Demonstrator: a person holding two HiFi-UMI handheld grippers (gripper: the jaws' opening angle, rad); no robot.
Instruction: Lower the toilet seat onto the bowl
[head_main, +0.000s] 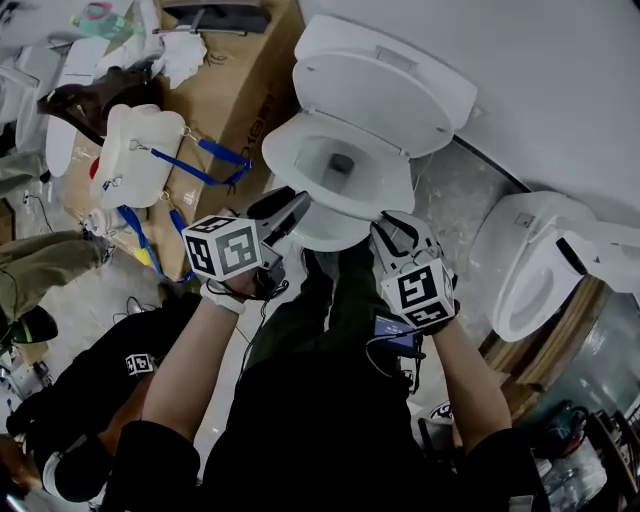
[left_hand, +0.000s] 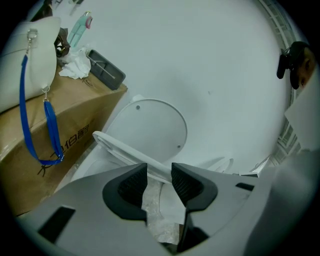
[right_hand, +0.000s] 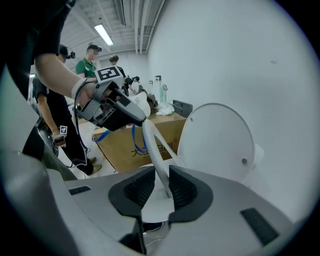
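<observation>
**Item: toilet seat (head_main: 280, 155) (left_hand: 120, 150) (right_hand: 152, 142), white ring, hinged at the rear.**

- **Location.** We find it between the raised lid (head_main: 385, 85) (left_hand: 150, 130) (right_hand: 217, 142), which leans on the wall, and the bowl (head_main: 320, 150). The left gripper view shows it on a slant, neither upright nor flat.
- **Hold, left.** The left gripper (head_main: 295, 205) (left_hand: 160, 175) (right_hand: 140, 119) has its jaws closed round the front rim on the side towards the cardboard box (head_main: 240, 110) (left_hand: 65, 125). The rim runs through the narrow gap between them.
- **Hold, right.** The right gripper (head_main: 385, 230) (right_hand: 161, 182) is clamped on the same front rim, further round the arc. Its own view shows the ring edge-on, filling the space between the jaws.
- **Orientation.** The long axis runs from the hinge at the wall out to the front edge, which points at the person. The front edge sits above the bowl rim and the ring tilts up from the hinge. The opening faces forward and upward. How high the rim stands we cannot tell from the head view.
- **Step in hand.** We judge this to be mid-descent. The seat is gripped at two points and is not yet resting on the bowl.
- **Next move calls for.** Both grippers should swing down together in an arc about the hinge, at an even pace and level with each other so the ring does not twist. The jaws should stay on until the rim meets the porcelain, so the seat does not drop. Then they should part and draw back towards the person.
</observation>
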